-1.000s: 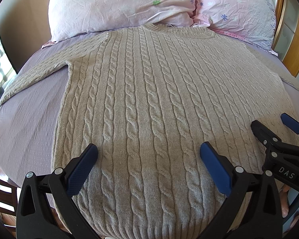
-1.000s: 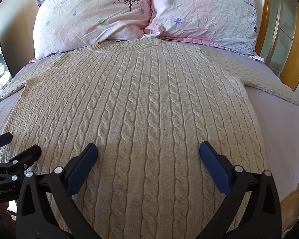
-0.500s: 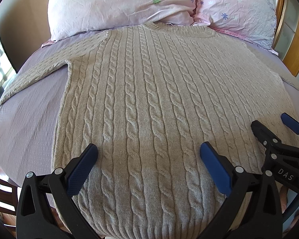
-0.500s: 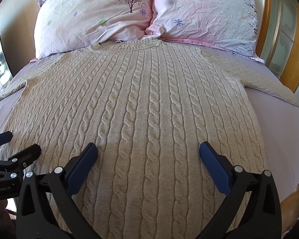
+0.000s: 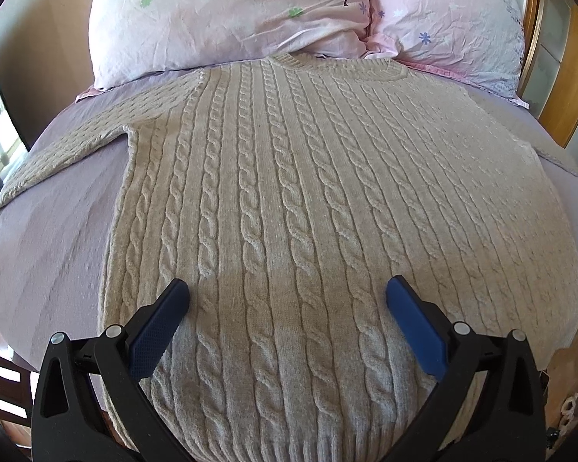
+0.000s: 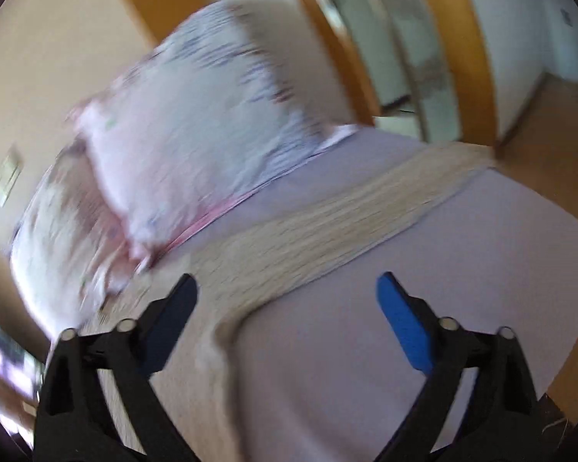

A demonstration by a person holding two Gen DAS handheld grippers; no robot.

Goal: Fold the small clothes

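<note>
Hovering over the hem end of the sweater [image 5: 289,200], the left tongs [image 5: 287,300] stand wide apart with nothing between them. The cable-knit sweater lies flat on the bed [image 5: 54,231], collar toward the pillows [image 5: 231,11], sleeves spread, apparently laid out ready for folding. In the blurred right wrist view, the right tongs [image 6: 287,292] also gape empty, aimed at the outstretched sleeve [image 6: 350,223] near the bed's edge, probably because that sleeve gets folded inward first.

Lilac-sheeted bed [image 5: 50,238], two floral pillows [image 5: 227,11] (crumpled), wooden headboard [image 5: 570,88], beige wall [image 6: 57,38].
</note>
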